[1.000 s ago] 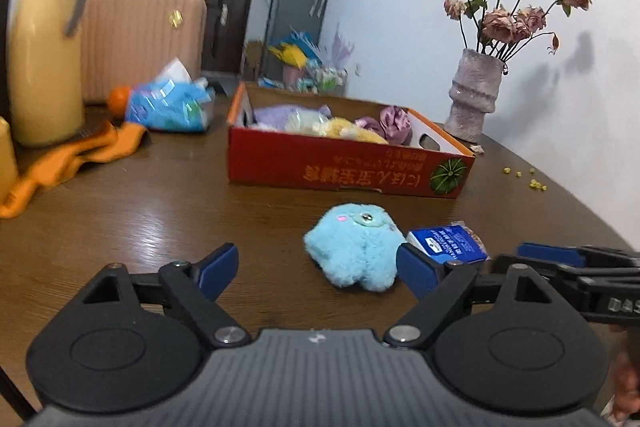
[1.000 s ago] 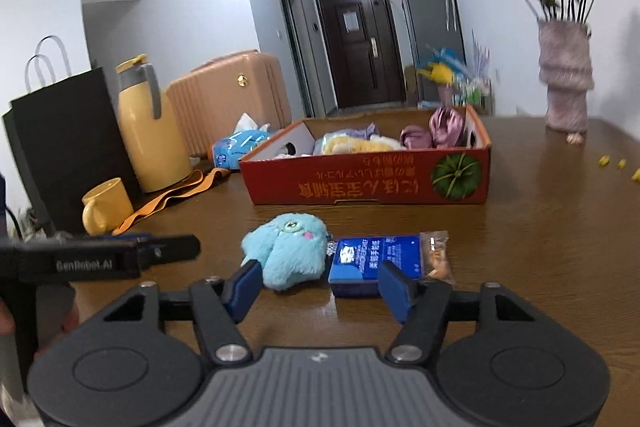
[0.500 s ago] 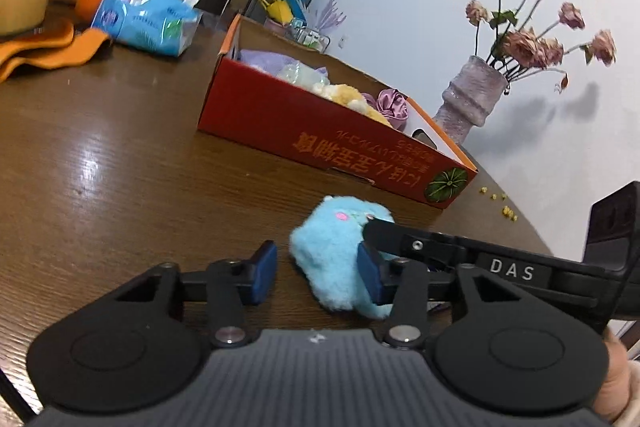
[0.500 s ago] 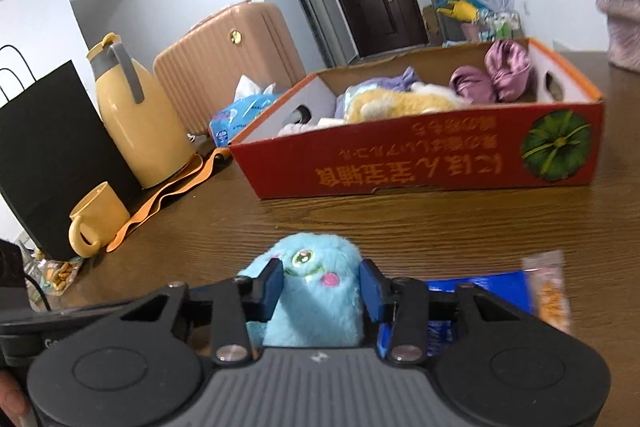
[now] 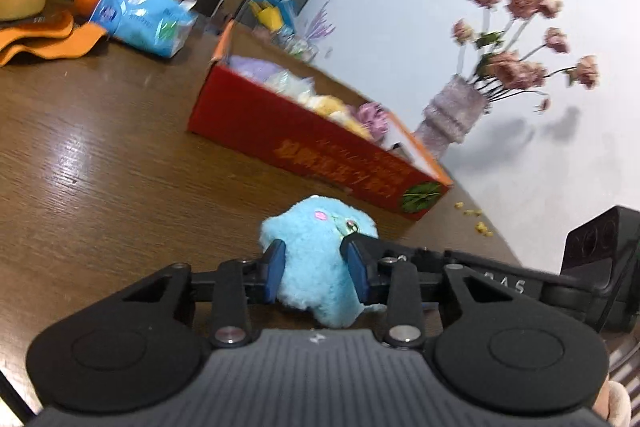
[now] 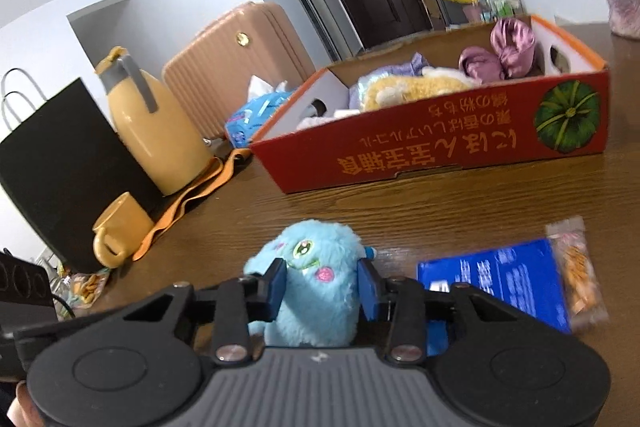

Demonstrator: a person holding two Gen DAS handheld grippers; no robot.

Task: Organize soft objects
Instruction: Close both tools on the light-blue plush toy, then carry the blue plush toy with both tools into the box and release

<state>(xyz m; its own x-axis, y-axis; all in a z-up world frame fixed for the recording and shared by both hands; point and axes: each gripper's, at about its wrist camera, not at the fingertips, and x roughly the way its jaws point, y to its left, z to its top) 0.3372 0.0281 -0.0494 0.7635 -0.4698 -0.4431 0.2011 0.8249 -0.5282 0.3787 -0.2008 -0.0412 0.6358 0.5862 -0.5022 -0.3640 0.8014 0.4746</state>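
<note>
Left gripper [image 5: 314, 267] closing, blue pads pressed into the flanks of the blue plush toy [image 5: 316, 259]. Right gripper [image 6: 322, 285] closing too, pinching the same toy [image 6: 316, 291] from the other side. Toy resting on the brown desk [image 6: 400, 211], just beside a blue packet [image 6: 496, 287]. Farther back, red cardboard box [image 6: 432, 143] holding other soft things.

You have a fluffy, long-piled blue plush toy [image 6: 316, 279] on a glossy dark wood-grain worktop [image 6: 400, 203], a matt printed red cardboard box [image 6: 440, 143] holding satin and fleecy cloth pieces, and matt black plastic claws, left claw [image 5: 316, 271] and right claw [image 6: 322, 287], with blue pads.
</note>
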